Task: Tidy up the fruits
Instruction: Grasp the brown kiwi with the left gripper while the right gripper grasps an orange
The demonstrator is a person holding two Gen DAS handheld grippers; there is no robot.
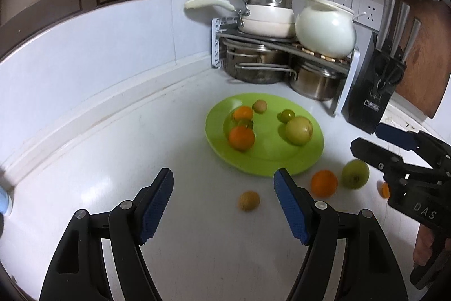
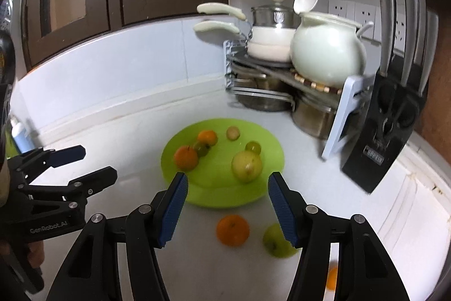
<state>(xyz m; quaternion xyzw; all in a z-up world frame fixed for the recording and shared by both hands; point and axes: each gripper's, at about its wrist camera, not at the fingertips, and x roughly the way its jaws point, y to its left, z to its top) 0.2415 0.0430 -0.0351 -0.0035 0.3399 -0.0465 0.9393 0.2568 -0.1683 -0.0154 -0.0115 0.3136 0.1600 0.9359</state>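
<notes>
On the white counter (image 1: 197, 244), the green plate (image 1: 296, 157) carries several fruits; an orange (image 2: 232, 229) and green apple (image 2: 274, 241) lie just off its near rim. Left gripper (image 1: 224, 202), marked "GenRobot.AI", and right gripper (image 2: 227, 205), marked "DAS", both gape, holding nothing.

green plate (image 1: 282, 160): six fruits on it | counter near its rim: brown fruit (image 1: 249, 200), orange (image 1: 324, 183), green apple (image 1: 355, 174)

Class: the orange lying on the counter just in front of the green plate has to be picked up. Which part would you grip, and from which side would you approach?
Grip the orange across its widest middle, coming down from above. It is round, with no handle, and sits free on the counter, apart from the green apple beside it. The right gripper, its jaws open, hovers nearest.
</notes>
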